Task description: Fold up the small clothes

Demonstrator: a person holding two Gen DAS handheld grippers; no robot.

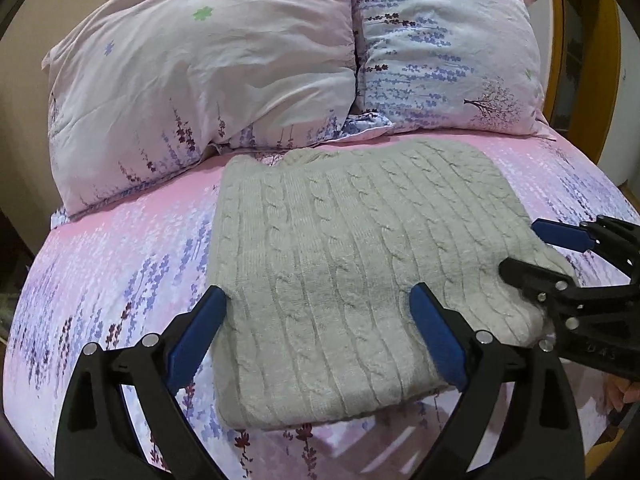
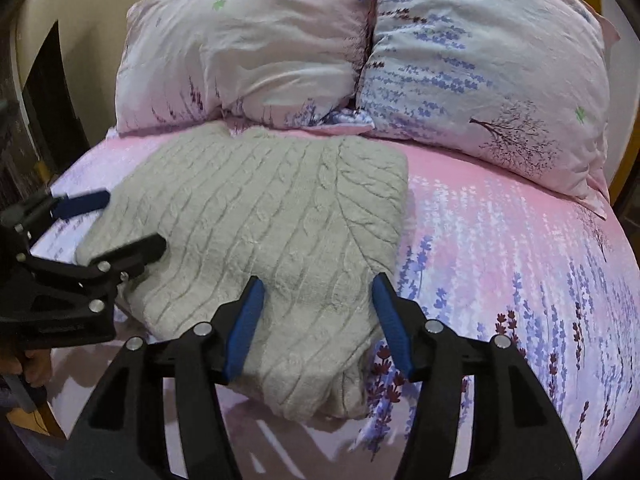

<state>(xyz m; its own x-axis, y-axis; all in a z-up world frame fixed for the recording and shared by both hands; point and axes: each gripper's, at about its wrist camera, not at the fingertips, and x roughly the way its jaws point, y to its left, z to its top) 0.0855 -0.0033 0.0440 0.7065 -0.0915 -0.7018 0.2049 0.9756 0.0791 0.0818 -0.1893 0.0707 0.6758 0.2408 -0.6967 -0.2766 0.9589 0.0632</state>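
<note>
A grey cable-knit sweater (image 1: 352, 240) lies folded into a rough rectangle on the pink floral bed sheet (image 1: 120, 256). It also shows in the right wrist view (image 2: 272, 216). My left gripper (image 1: 320, 300) is open, its blue-padded fingers straddling the sweater's near left part just above it. My right gripper (image 2: 318, 286) is open over the sweater's near right corner. The right gripper also shows at the right of the left wrist view (image 1: 524, 246), and the left gripper shows at the left of the right wrist view (image 2: 134, 220). Neither holds any fabric.
Two floral pillows (image 1: 208, 68) (image 1: 444, 52) lean at the head of the bed behind the sweater. A wooden headboard (image 1: 576, 80) stands at the right. The bed sheet (image 2: 520, 260) stretches bare to the right of the sweater.
</note>
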